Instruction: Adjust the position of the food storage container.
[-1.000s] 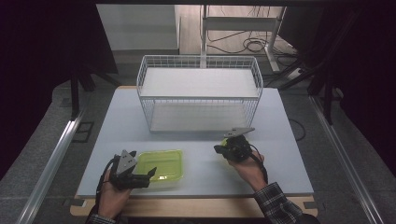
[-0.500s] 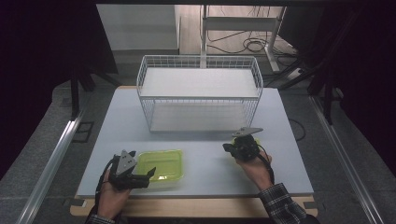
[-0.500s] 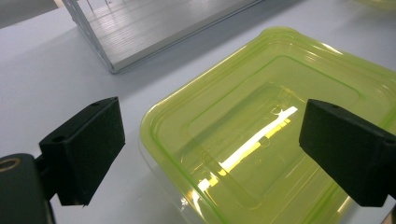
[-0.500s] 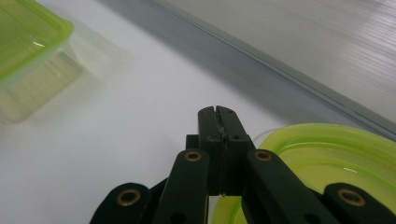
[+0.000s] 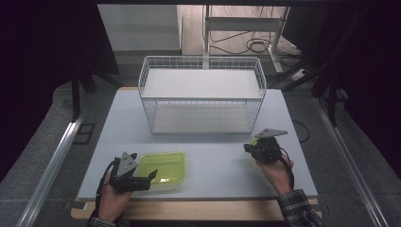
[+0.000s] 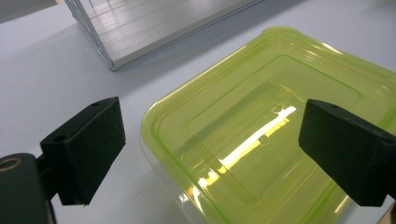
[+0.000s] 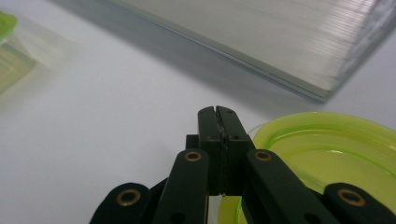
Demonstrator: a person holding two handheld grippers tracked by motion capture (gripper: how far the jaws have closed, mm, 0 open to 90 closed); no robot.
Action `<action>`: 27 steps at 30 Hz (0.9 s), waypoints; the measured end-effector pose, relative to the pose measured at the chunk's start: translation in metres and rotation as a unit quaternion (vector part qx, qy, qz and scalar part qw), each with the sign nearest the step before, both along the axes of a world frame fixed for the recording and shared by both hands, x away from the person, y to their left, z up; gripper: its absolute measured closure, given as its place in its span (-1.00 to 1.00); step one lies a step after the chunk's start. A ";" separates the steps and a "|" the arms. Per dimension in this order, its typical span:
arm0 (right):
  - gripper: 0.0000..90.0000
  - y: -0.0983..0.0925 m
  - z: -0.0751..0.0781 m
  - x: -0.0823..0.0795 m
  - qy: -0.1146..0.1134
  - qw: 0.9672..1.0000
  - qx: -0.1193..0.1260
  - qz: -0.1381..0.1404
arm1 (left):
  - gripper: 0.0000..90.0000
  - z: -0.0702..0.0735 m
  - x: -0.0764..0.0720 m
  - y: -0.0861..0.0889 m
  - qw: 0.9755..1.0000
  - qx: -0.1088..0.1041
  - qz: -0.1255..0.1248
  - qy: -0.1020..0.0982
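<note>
Since the earlier frames your right tongs (image 5: pixel 251 147) have shifted to the right across the counter (image 5: pixel 217 161), from near the middle front of the wire basket toward its right front corner; your left tongs (image 5: pixel 150 177) have held their spot. Right tongs: jaws pressed flat together with nothing visible between them, as the right gripper view shows, tips pointing over bare counter. Just beside them, on their right in that view, sits a round yellow-green lid (image 7: pixel 327 154), its rim running under the right linkage arm; whether the tongs touch it you cannot tell. In the high view a sliver of the same green shows beside your right hand (image 5: pixel 276 172). Left tongs: jaws standing wide apart, clamped on nothing, pads (image 6: pixel 88 149) clear of any surface. They bracket the near-left corner of the yellow-green rectangular container (image 6: pixel 261 130), which lies flat on the counter, a bright reflection streak across its floor. In the high view that container (image 5: pixel 163 165) sits at the front left of the counter, just right of your left hand (image 5: pixel 113 198). Beyond both, the white wire basket (image 5: pixel 203 99) stands at the back centre of the counter, well apart from the container and the lid.
</note>
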State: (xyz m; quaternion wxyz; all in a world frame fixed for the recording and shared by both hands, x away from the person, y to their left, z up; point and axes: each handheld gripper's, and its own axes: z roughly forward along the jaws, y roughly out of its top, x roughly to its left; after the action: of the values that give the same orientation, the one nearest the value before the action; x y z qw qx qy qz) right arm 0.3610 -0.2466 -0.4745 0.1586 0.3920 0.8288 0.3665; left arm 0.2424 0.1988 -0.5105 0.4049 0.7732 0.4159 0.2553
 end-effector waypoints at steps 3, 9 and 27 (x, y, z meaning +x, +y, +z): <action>0.98 -0.005 0.000 0.000 0.000 1.000 0.001 -0.005 | -0.85 0.000 0.000 0.000 1.000 -0.001 0.001 0.000; 0.98 -0.020 0.002 -0.001 -0.006 1.000 -0.002 -0.024 | -0.85 0.001 0.000 0.001 1.000 -0.003 0.000 0.002; 0.93 -0.015 0.005 -0.026 -0.022 1.000 0.011 0.003 | -0.03 0.012 -0.009 0.023 0.999 0.004 0.016 0.037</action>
State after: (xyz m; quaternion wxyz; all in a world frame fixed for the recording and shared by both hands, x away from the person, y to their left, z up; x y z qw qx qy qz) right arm 0.3355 -0.2614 -0.4690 0.1713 0.3831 0.8221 0.3847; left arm 0.2337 0.2218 -0.4982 0.3823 0.7767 0.4423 0.2347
